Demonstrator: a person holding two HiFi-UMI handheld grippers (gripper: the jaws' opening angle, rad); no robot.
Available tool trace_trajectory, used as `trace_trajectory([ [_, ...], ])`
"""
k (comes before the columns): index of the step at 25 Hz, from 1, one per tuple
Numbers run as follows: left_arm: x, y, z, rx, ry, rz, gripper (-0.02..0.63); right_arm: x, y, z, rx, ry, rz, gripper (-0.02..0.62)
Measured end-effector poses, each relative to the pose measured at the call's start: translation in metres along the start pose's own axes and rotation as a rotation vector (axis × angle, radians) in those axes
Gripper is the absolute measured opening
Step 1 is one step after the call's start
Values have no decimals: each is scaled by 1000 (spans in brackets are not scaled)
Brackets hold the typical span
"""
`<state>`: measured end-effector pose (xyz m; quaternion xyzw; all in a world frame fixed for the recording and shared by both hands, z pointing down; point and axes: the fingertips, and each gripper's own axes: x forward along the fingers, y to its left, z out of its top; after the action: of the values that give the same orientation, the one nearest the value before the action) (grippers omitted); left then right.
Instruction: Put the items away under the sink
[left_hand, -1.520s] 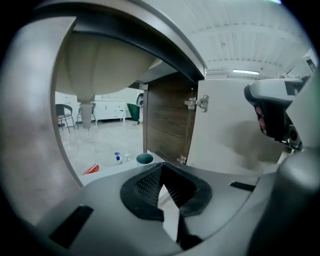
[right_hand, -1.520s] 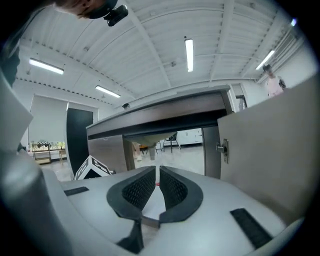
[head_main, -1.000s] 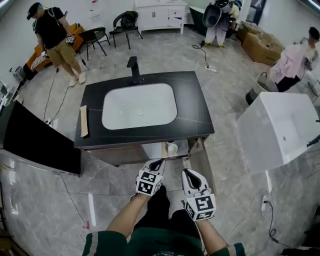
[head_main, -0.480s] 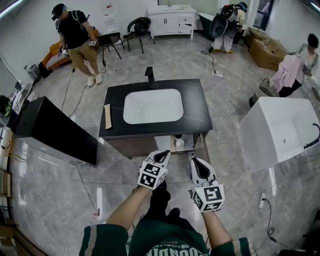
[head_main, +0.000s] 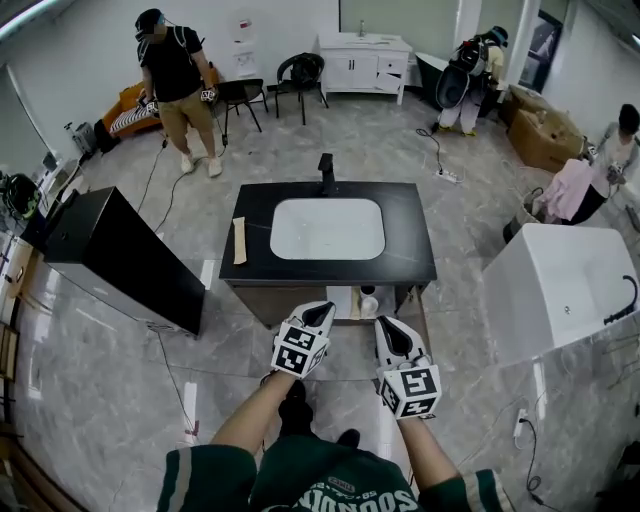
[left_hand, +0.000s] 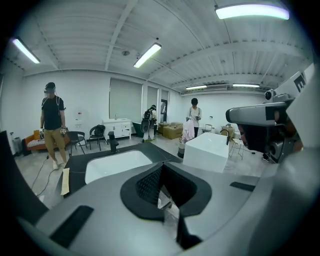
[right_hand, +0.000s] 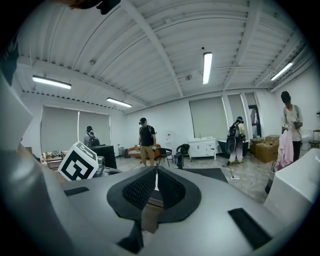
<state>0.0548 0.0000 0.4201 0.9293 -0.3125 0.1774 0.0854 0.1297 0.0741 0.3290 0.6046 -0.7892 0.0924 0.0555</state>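
Note:
The sink vanity (head_main: 420, 262) has a black top, a white basin (head_main: 327, 228) and a black faucet (head_main: 325, 172). Its cabinet stands open below the front edge, with a white container (head_main: 368, 303) and other items inside, too small to tell apart. My left gripper (head_main: 322, 311) and right gripper (head_main: 385, 327) hover side by side in front of that opening, both pointing at it. Both are shut with nothing between the jaws. The left gripper (left_hand: 161, 172) looks over the basin; the right gripper (right_hand: 156, 181) looks level across the room.
A tan strip (head_main: 239, 241) lies on the counter's left side. The cabinet door (head_main: 414, 308) hangs open at the right. A black cabinet (head_main: 120, 260) stands left, a white tub (head_main: 560, 285) right. Cables trail on the floor and several people stand at the back.
The head view has drawn back and up, so the vanity looks smaller and farther away. Both grippers rose with it and stayed shut and empty.

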Motion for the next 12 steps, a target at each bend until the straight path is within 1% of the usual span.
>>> trace_trajectory([
  [6, -11, 75, -1, -36, -7, 41, 9, 67, 32, 8, -4, 17, 31, 43],
  [9, -12, 114, -7, -49, 1, 48, 9, 99, 46, 9, -13, 38, 44, 43],
  [12, -14, 154, -6, -52, -5, 50, 9, 133, 62, 16, -16, 36, 58, 43],
])
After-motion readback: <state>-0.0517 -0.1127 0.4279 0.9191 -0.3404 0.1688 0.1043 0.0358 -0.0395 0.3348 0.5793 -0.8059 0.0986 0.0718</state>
